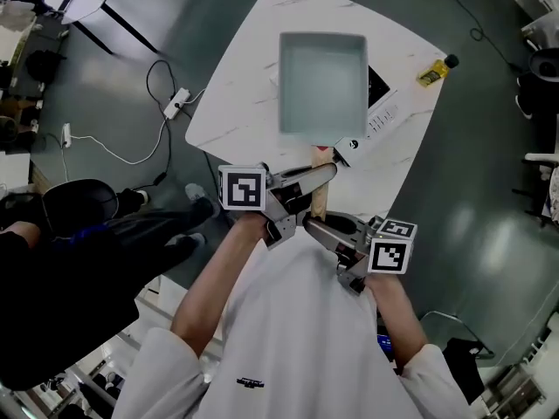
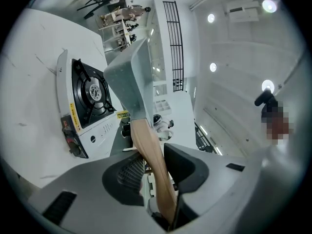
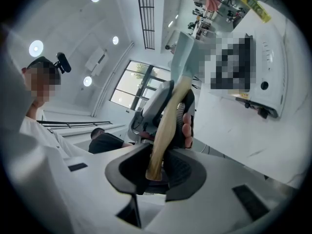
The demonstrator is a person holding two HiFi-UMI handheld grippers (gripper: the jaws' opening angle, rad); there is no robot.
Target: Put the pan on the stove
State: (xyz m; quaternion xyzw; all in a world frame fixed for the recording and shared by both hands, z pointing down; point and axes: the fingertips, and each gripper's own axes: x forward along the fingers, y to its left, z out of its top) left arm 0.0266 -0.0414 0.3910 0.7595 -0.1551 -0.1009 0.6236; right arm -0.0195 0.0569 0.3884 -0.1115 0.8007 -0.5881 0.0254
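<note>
A square grey pan with a wooden handle hangs over the white table and covers most of the stove. My left gripper is shut on the handle from the left. My right gripper is shut on the handle's near end. In the left gripper view the handle runs between the jaws of the left gripper up to the pan, with the stove's black burner uncovered beside it. In the right gripper view the right gripper clamps the handle's tip.
A yellow bottle lies at the table's far right corner. Cables and a power strip lie on the floor to the left of the table. A person in dark clothes is at the left.
</note>
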